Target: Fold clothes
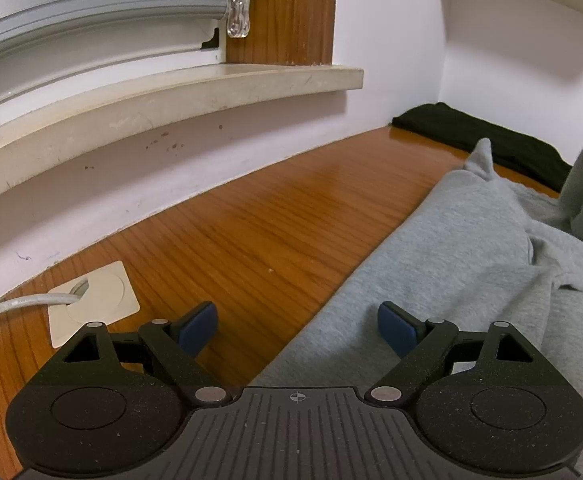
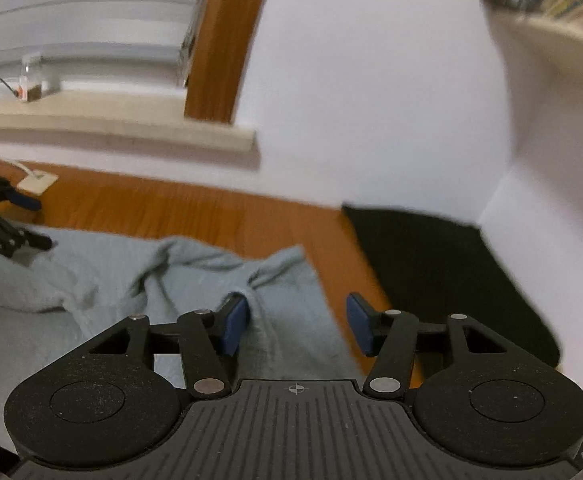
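A light grey sweatshirt-like garment (image 1: 451, 260) lies rumpled on the wooden table (image 1: 251, 232). My left gripper (image 1: 296, 320) stands wide open over the garment's left edge, one pad above bare wood and the other above the cloth, with nothing pinched. In the right wrist view the same garment (image 2: 191, 276) shows a raised fold by its far right edge. There my right gripper (image 2: 297, 322) is open, its left pad beside the fold and its right pad over the wood. The left gripper (image 2: 7, 220) shows at the far left of that view.
A folded black garment (image 2: 443, 264) lies in the table's far right corner against the white wall. A window sill (image 1: 171, 96) juts over the back of the table. A white cable plate (image 1: 95, 300) with a cord sits at the left. A bookshelf (image 2: 551, 20) hangs upper right.
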